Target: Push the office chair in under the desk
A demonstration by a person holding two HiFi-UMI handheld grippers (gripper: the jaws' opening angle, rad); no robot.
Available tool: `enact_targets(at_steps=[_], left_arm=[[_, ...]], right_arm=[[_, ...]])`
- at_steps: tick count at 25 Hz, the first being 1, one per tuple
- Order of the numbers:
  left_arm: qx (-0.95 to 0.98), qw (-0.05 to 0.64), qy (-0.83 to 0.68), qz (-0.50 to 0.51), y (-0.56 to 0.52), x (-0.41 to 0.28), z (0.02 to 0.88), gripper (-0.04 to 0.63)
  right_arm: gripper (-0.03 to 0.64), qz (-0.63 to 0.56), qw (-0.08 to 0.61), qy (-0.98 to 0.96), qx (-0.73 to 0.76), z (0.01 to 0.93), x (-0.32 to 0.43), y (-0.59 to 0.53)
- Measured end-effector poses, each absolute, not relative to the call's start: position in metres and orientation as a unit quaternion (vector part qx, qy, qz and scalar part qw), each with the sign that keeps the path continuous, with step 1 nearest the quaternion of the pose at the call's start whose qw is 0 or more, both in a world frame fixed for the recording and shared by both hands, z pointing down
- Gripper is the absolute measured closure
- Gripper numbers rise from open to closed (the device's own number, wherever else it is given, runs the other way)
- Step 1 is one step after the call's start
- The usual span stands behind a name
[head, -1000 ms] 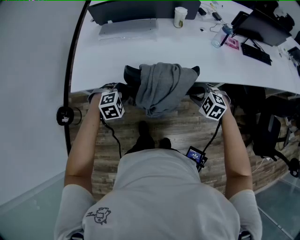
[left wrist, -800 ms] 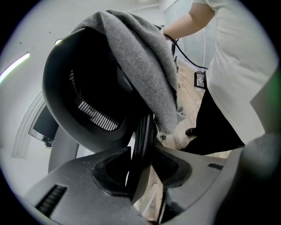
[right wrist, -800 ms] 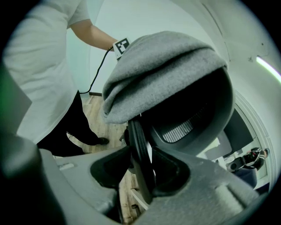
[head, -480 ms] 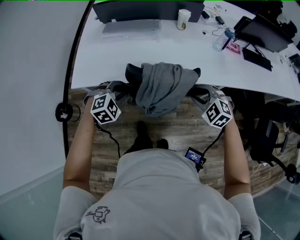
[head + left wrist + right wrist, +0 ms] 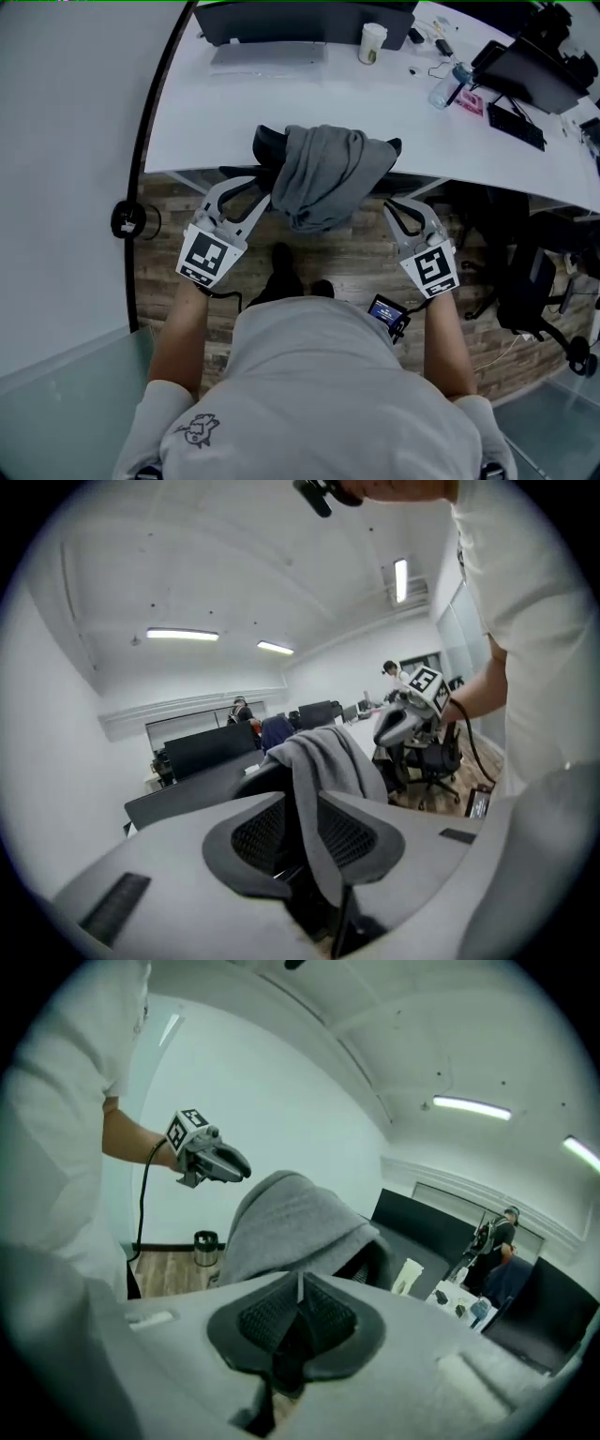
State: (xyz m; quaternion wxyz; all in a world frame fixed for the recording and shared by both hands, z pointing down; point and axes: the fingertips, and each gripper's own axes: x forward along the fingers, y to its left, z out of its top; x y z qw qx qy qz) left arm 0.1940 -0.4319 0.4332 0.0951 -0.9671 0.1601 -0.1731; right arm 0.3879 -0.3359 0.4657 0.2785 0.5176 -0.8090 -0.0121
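Note:
The black office chair (image 5: pixel 268 146) stands tucked against the white desk (image 5: pixel 375 108), with a grey garment (image 5: pixel 323 173) draped over its back. My left gripper (image 5: pixel 246 193) hovers just left of the garment, apart from the chair; its jaws are closing with a gap and nothing between them. My right gripper (image 5: pixel 406 214) hangs to the right of the chair back, jaws closing and almost together, also empty. In the left gripper view the garment (image 5: pixel 323 757) and chair back lie ahead of the left gripper (image 5: pixel 302 810). In the right gripper view the garment (image 5: pixel 286 1218) rises beyond the right gripper (image 5: pixel 298 1285).
On the desk are a dark monitor (image 5: pixel 300 17), a paper cup (image 5: pixel 373 42), a bottle (image 5: pixel 444 84) and a keyboard (image 5: pixel 516 127). Another black chair (image 5: pixel 525 272) stands at the right. A small black bin (image 5: pixel 128 221) sits by the left wall. A small screen (image 5: pixel 388 311) dangles on a cable.
Both grippers have drawn back from the chair's sides toward the person and tipped upward. The right jaws have come nearly together. The chair has stayed at the desk.

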Motion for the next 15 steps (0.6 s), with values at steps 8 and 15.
enact_targets(at_steps=[8,15], left_arm=[[-0.969,0.044,0.211,-0.118,-0.394,0.186,0.430,0.597],[-0.972,0.039,0.203,-0.112,-0.354,0.193,0.426,0.597]], right_arm=[[0.614,0.026,0.203,-0.827,0.524,0.450,0.352,-0.295],[0.615,0.018,0.194,-0.830,0.522,0.441,0.349,-0.273]])
